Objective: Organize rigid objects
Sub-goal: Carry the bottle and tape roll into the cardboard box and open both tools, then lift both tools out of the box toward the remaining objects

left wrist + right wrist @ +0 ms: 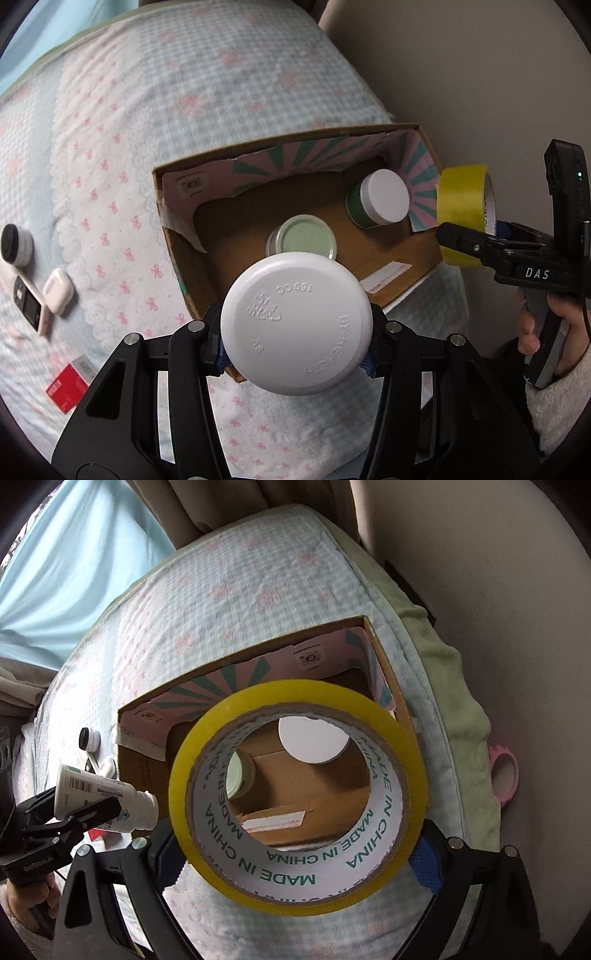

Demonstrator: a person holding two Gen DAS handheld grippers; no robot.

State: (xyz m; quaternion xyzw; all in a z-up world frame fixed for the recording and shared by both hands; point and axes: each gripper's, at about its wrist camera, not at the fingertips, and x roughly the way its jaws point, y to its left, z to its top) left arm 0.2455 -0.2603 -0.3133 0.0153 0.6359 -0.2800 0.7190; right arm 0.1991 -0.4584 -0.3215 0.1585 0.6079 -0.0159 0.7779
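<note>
An open cardboard box (184,280) (402,698) lies on the bed. Inside it stand a green jar with a white lid (384,197) (314,738) and a jar with a pale green metal lid (304,236) (240,771). My left gripper (295,328) is shut on a white bottle (295,325) (107,797), held above the box's near edge. My right gripper (299,842) is shut on a yellow tape roll (295,901) (461,203), held over the box's right end.
On the bedspread left of the box lie a black-lidded jar (14,245) (88,740), a white earbud case (57,291), a pink-edged small device (31,308) and a red-and-white pack (70,387). A pink tape roll (504,775) sits off the bed's right edge.
</note>
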